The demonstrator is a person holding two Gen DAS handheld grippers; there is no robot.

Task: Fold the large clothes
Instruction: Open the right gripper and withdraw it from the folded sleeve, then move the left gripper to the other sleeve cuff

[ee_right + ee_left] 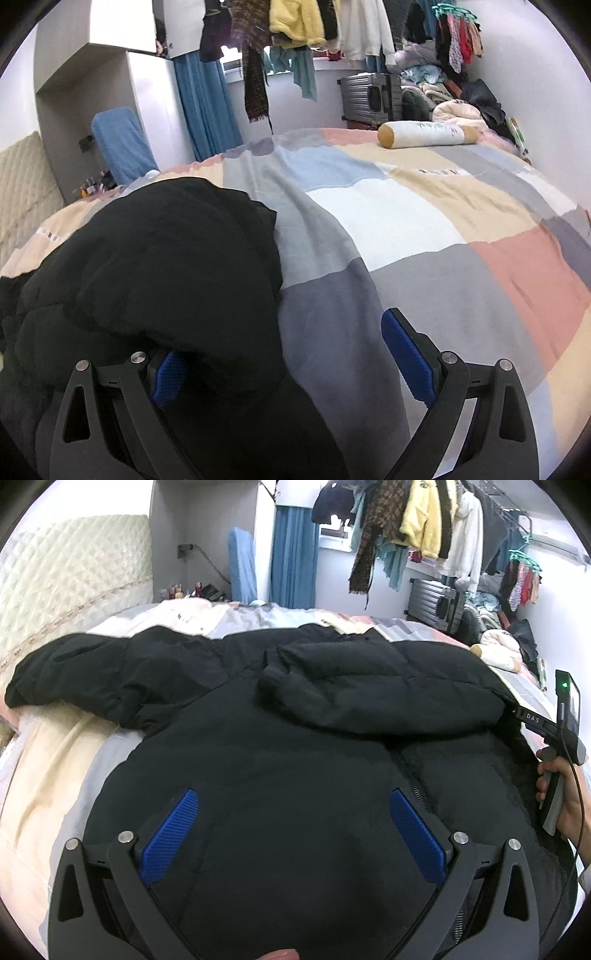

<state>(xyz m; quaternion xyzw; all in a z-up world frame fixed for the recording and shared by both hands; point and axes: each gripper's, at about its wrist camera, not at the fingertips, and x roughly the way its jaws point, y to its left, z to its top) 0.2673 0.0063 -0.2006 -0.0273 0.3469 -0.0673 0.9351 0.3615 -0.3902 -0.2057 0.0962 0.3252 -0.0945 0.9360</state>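
A large black padded jacket [295, 716] lies spread on the bed, one sleeve stretched out to the left, the other folded across its chest. My left gripper [293, 808] is open just above the jacket's lower front, its blue pads wide apart and empty. My right gripper [291, 350] is open at the jacket's right edge [166, 266]; the black fabric bulges over its left pad. From the left wrist view the right gripper's body [565, 738] shows at the jacket's right side, held by a hand.
The bed carries a patchwork cover [424, 229] of grey, white, beige and pink patches. A bolster pillow [424, 134] lies at the far side. A quilted headboard [74, 576] is at the left. Hanging clothes [424, 524] and a suitcase [369, 96] stand behind.
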